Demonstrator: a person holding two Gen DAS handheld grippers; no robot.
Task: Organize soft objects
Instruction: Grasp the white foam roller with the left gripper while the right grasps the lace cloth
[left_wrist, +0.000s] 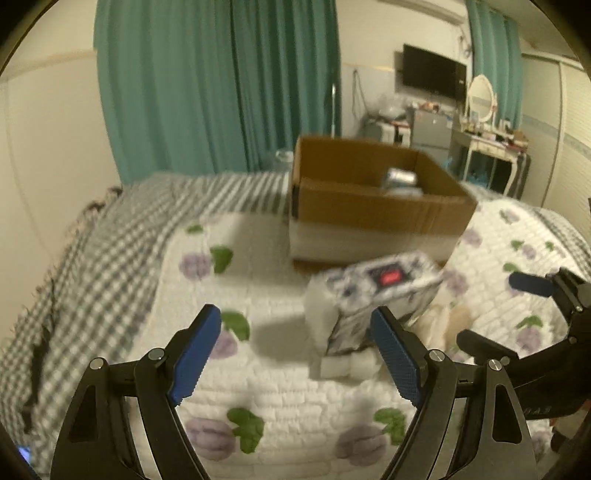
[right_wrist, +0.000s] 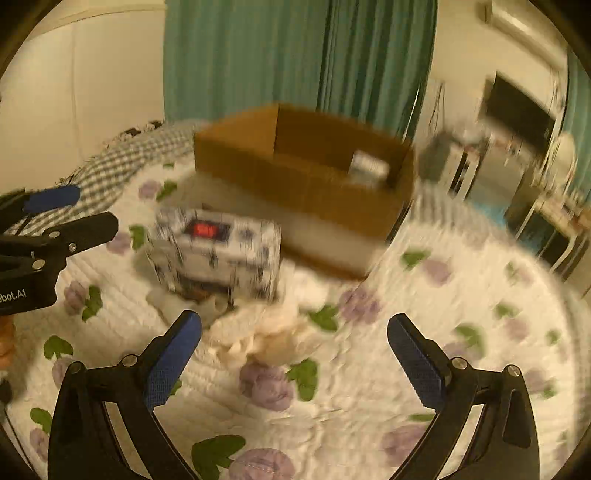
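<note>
My left gripper (left_wrist: 295, 354) jaws spread, empty; tissue pack (left_wrist: 373, 299) just ahead-right, long axis crosswise. Right gripper (right_wrist: 295, 354) also spread, over cream plush (right_wrist: 266, 341).

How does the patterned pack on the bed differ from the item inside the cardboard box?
The patterned pack lies on the flowered quilt outside the cardboard box; the grey item sits inside it. The pack looks larger and bears a red label; the item shows none. Both are untouched, with the left gripper and right gripper open.
</note>
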